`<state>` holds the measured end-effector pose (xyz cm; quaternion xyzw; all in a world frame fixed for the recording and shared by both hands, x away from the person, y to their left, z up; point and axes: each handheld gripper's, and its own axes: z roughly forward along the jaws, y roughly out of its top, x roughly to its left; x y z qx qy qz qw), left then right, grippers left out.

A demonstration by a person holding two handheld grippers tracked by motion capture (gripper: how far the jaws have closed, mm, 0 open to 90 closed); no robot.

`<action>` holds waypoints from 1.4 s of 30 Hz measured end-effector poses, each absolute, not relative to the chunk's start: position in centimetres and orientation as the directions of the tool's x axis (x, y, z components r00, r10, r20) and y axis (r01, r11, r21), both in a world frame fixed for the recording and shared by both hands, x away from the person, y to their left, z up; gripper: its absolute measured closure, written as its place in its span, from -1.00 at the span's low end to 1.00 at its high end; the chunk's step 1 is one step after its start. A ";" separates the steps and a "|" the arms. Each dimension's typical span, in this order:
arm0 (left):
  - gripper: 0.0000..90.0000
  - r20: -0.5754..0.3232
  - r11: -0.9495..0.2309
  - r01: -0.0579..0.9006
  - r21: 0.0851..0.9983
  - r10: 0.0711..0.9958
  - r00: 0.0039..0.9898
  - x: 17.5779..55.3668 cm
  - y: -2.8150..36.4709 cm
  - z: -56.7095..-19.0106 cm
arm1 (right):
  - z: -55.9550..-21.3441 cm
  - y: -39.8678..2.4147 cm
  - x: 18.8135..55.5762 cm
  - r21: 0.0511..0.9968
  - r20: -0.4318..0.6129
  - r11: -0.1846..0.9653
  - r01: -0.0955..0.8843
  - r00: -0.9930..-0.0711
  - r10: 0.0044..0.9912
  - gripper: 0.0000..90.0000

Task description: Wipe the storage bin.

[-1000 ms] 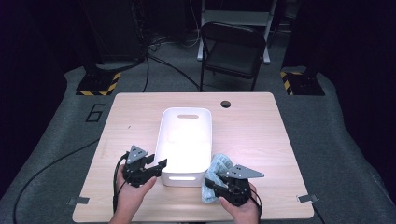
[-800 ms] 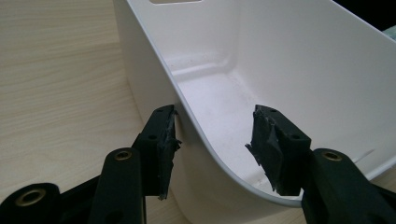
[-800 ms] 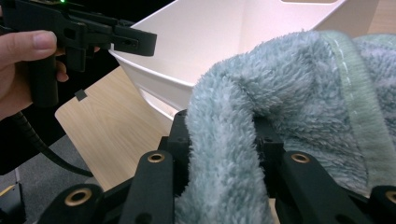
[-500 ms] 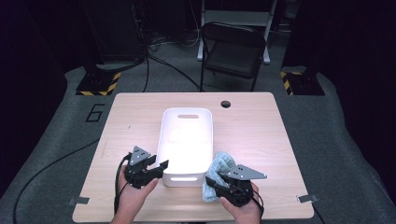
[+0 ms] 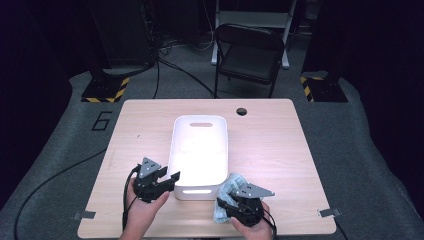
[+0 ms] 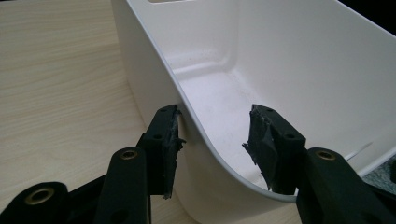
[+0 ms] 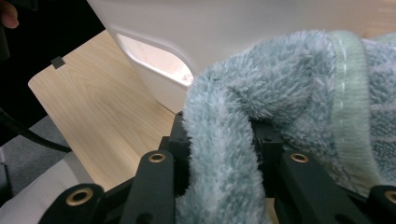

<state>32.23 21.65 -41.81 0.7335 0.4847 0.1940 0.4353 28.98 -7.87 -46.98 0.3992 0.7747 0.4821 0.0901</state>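
In the right gripper view, the right gripper (image 7: 219, 140) is clamping a fold of a fluffy blue-green towel (image 7: 299, 107) between its black fingers (image 7: 156, 177) — the pile is bulging over both fingers and hiding their tips. In the high view this gripper (image 5: 241, 202) is sitting at the near edge of the tabletop (image 5: 280, 150), in the person's right hand (image 5: 252, 227), with the towel (image 5: 226, 189) bunched on the wood just beside the near right corner of a white plastic bin (image 5: 200, 150).

The left gripper (image 5: 162, 180), held in the left hand (image 5: 142, 210), is pointing at the bin's near left corner. In the left gripper view its fingers (image 6: 163, 144) are standing apart and have just been closing — the bin's curved rim (image 6: 205, 140) is running between them, one finger outside the wall and just beside it, the other inside over the bin's bare floor. Neither pad is visibly pressing on the plastic.

The bin is lying lengthwise down the middle of the tabletop, its handle slot (image 5: 200, 124) at the far end. A round hole (image 5: 242, 111) is showing near the tabletop's far edge. Beyond it, a dark folding chair (image 5: 248, 57) is standing on the grey floor.
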 end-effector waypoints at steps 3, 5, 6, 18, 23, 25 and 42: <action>0.18 -0.136 -0.154 0.541 0.827 0.878 0.458 32.2 21.7 -41.8 | -47.6 -8.0 29.3 0.804 0.261 0.216 0.554 -0.656 0.708 0.50; 0.18 -0.122 -0.172 0.539 0.824 0.877 0.465 32.3 21.7 -41.7 | -48.7 -8.2 29.8 0.777 0.288 0.216 0.592 -0.639 0.714 0.50; 0.19 -0.121 -0.172 0.539 0.825 0.877 0.465 32.3 21.7 -41.7 | -49.1 -8.3 30.0 0.765 0.298 0.219 0.606 -0.633 0.714 0.50; 0.18 -0.127 -0.159 0.538 0.828 0.881 0.455 32.1 21.4 -41.8 | -49.8 -8.5 30.7 0.737 0.311 0.219 0.640 -0.608 0.730 0.50; 0.17 -0.116 -0.170 0.539 0.825 0.883 0.456 32.0 21.1 -41.7 | -49.6 -8.9 30.8 0.746 0.310 0.211 0.631 -0.610 0.729 0.50; 0.15 -0.104 -0.180 0.535 0.825 0.883 0.458 31.9 21.0 -41.7 | -49.2 -9.1 30.7 0.751 0.323 0.186 0.633 -0.599 0.733 0.49; 0.14 -0.114 -0.167 0.546 0.821 0.889 0.444 31.4 20.6 -41.6 | -42.9 -9.5 28.4 0.871 0.242 0.143 0.470 -0.663 0.709 0.49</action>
